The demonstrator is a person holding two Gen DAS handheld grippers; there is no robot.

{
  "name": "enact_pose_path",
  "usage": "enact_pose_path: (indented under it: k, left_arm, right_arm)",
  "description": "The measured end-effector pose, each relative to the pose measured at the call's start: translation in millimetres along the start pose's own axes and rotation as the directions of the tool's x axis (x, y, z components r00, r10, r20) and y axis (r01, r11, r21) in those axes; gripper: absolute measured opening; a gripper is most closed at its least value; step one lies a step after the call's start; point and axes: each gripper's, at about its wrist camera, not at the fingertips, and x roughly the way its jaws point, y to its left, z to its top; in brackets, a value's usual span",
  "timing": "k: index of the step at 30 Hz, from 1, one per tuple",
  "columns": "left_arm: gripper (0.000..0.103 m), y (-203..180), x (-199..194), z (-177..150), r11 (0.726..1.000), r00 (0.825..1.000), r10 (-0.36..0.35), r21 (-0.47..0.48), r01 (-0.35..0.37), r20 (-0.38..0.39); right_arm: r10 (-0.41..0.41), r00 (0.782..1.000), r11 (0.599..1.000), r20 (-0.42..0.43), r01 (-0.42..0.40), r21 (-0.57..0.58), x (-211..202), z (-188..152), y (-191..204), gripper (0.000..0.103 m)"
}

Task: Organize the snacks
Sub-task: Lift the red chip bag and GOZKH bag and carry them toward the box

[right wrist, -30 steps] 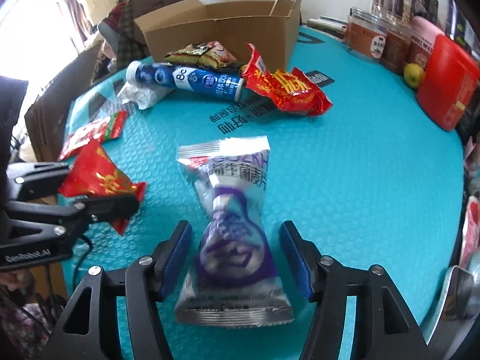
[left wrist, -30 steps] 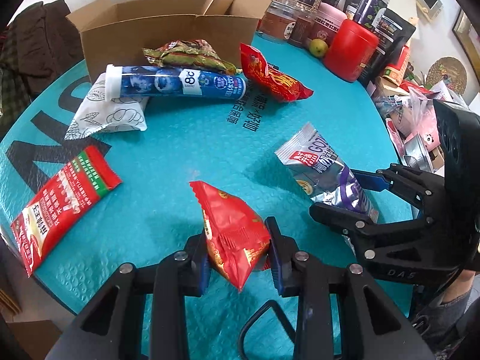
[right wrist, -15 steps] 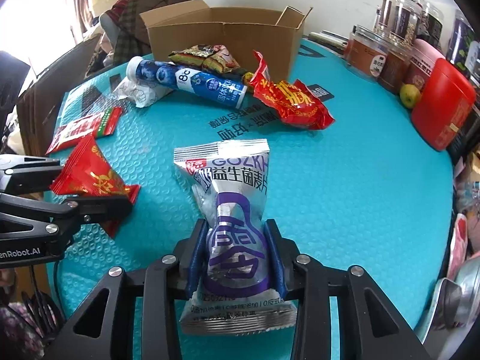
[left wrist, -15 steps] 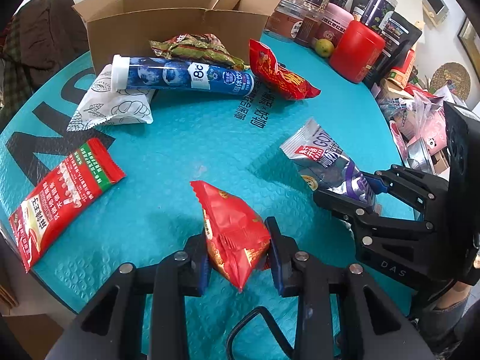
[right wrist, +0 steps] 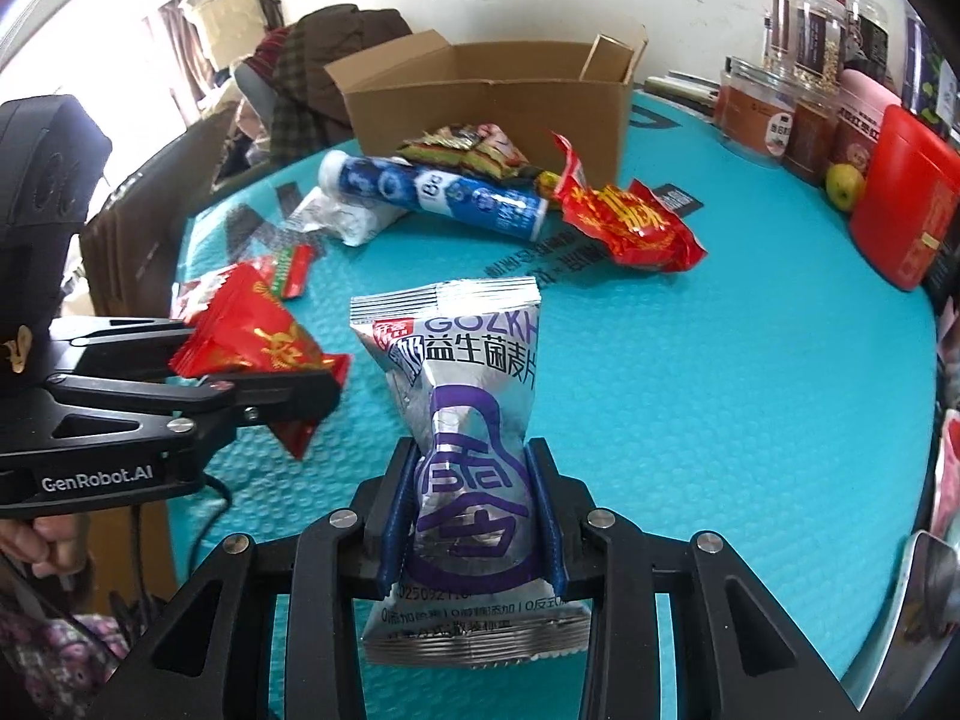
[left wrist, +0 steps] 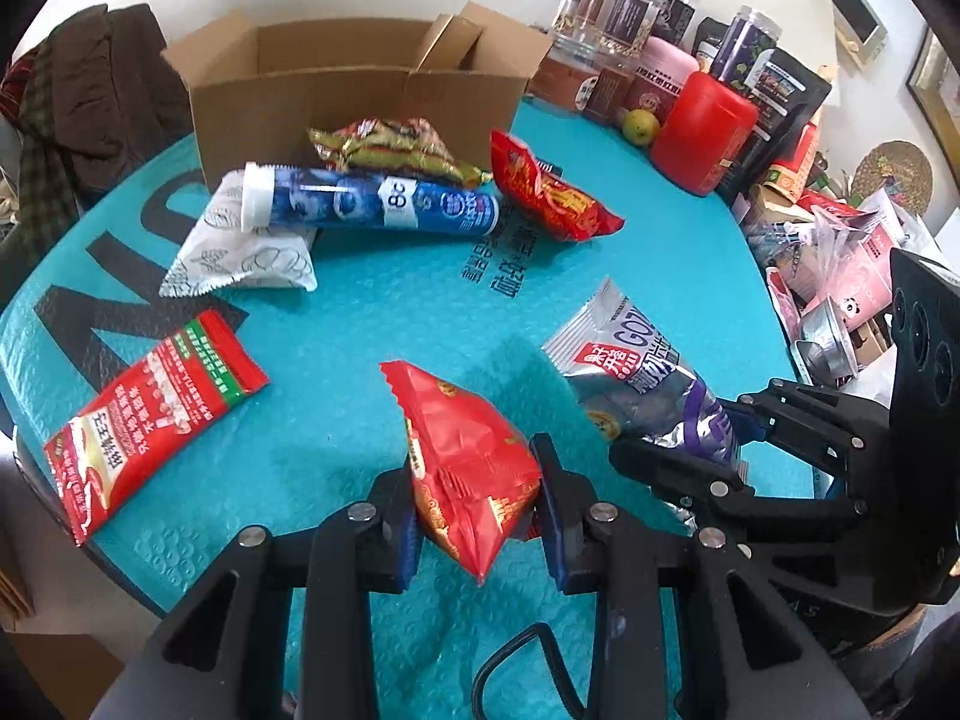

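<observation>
A small red snack packet (left wrist: 468, 450) is pinched between the pads of my left gripper (left wrist: 474, 480), which is shut on it just above the teal table mat (left wrist: 372, 324). My right gripper (right wrist: 477, 504) has its jaws closing on a silver and purple pouch (right wrist: 474, 372), and its blue pads squeeze the pouch's waist. Each gripper shows in the other's view: the left gripper (right wrist: 258, 366) with the red packet (right wrist: 252, 330) on the left, the right gripper (left wrist: 678, 450) with the silver pouch (left wrist: 642, 384) on the right. An open cardboard box (left wrist: 360, 96) stands at the far side.
In front of the box lie a blue tube (left wrist: 372, 207), a white pouch (left wrist: 240, 258), a green and red packet (left wrist: 390, 147) and a red bag (left wrist: 552, 198). A long red packet (left wrist: 150, 408) lies at the near left. A red canister (left wrist: 702, 132) and several jars line the back right.
My right gripper's jaws went from wide apart around the silver pouch to pinching it. The left gripper kept its hold on the red packet and stayed roughly in place.
</observation>
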Motion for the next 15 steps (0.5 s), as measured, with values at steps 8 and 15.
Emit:
enact_pose_path:
  k: [8, 15]
  left_arm:
    - [0.031, -8.0, -17.1, 3.9, 1.0, 0.999, -0.012, 0.013, 0.011, 0.049]
    - [0.031, -15.4, -40.2, 16.7, 0.999, 0.993, -0.025, 0.043, 0.02, 0.118]
  right_arm:
    - [0.014, 0.998, 1.0, 0.059, -0.013, -0.016, -22.4, 1.8, 14.5, 0.035]
    - [-0.003, 0.991, 1.0, 0.13, 0.005, -0.018, -43.1, 9.9, 20.7, 0.035]
